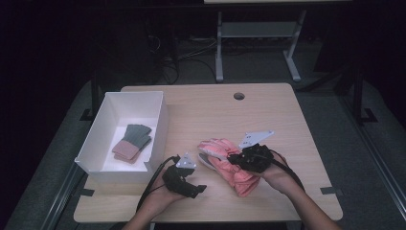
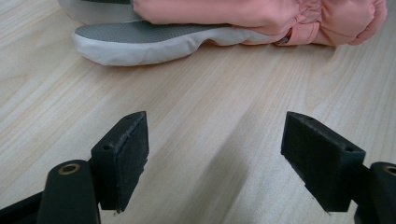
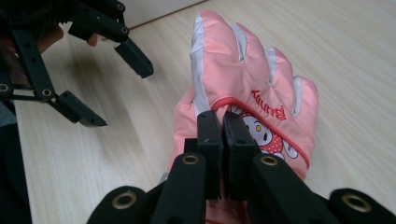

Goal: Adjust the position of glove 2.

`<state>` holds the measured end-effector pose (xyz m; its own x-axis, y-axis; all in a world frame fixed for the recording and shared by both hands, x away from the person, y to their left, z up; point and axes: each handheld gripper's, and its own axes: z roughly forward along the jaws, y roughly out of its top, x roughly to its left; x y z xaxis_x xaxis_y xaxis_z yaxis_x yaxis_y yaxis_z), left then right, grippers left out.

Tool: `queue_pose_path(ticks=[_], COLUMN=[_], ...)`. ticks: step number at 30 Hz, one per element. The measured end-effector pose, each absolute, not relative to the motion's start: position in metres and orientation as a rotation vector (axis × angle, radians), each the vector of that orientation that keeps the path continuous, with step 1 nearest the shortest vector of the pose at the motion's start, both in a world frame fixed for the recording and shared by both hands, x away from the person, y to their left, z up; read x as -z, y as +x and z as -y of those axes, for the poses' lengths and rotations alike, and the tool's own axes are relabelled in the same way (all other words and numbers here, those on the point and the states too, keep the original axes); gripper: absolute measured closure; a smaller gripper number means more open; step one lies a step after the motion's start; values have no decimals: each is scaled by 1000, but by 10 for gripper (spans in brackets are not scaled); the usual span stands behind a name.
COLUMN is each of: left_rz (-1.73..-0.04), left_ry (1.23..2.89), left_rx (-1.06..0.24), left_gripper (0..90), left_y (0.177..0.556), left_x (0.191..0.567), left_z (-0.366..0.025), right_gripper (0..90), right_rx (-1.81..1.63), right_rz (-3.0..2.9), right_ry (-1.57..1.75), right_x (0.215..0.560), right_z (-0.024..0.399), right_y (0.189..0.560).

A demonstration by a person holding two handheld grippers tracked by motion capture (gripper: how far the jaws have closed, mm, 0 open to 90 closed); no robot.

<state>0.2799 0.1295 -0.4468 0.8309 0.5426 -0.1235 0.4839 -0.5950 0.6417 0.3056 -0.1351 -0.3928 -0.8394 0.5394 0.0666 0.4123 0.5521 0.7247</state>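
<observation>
While the pink glove (image 3: pixel 252 93) lies flat on the table (image 1: pixel 297 115), toward the middle of its near edge, the right gripper (image 3: pixel 223 121) has its jaws pressed together on a fold of the glove's back. Spread wide and holding nothing, the left gripper (image 2: pixel 215 154) hovers just beside the glove. With folded gloves (image 1: pixel 132 143) already lying in the white box (image 1: pixel 158 125) at the table's left edge, this glove seems about half handled: gripped, not yet boxed.
</observation>
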Motion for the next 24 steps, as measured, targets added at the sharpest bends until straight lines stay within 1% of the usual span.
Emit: queue_pose_path(ticks=[2,5,6,7,9,10,13,14,16,18,20,22,23,24], left_rz=[-744,-745,-746,-747,-749,-756,-754,-749,-751,-757,-792,-799,-794,-786], left_ry=[2316,2314,2314,2314,2312,2302,2304,2310,2303,2287,2256,2243,2248,2255], left_rx=[-109,-110,-107,-108,-107,-106,-106,-110,-124,-124,-108,-86,-82,-81], left_gripper=[227,227,227,228,228,231,254,276,377,485,632,784,850,895], left_y=[280,280,280,280,280,280,280,280,280,282,283,284,285,285], left_x=[447,447,446,446,446,446,446,445,442,440,438,436,434,433], left_z=[-129,-129,-130,-130,-130,-130,-131,-131,-133,-135,-136,-137,-137,-137], right_gripper=[863,816,793,728,653,600,550,561,623,717,823,900,900,900], right_rx=[-1159,-1171,-1177,-1183,-1195,-1203,-1242,-1255,-1288,-1300,-1292,-1279,-1270,-1265], right_rz=[-2624,-2635,-2633,-2636,-2638,-2632,-2617,-2604,-2579,-2551,-2530,-2508,-2502,-2504], right_ry=[805,833,834,831,823,831,838,843,849,866,872,870,880,896], right_x=[395,397,397,397,396,394,388,386,381,376,374,375,375,375], right_z=[134,133,133,133,135,135,141,144,151,159,168,175,179,182], right_y=[306,306,306,306,307,306,308,309,309,310,310,310,310,309])
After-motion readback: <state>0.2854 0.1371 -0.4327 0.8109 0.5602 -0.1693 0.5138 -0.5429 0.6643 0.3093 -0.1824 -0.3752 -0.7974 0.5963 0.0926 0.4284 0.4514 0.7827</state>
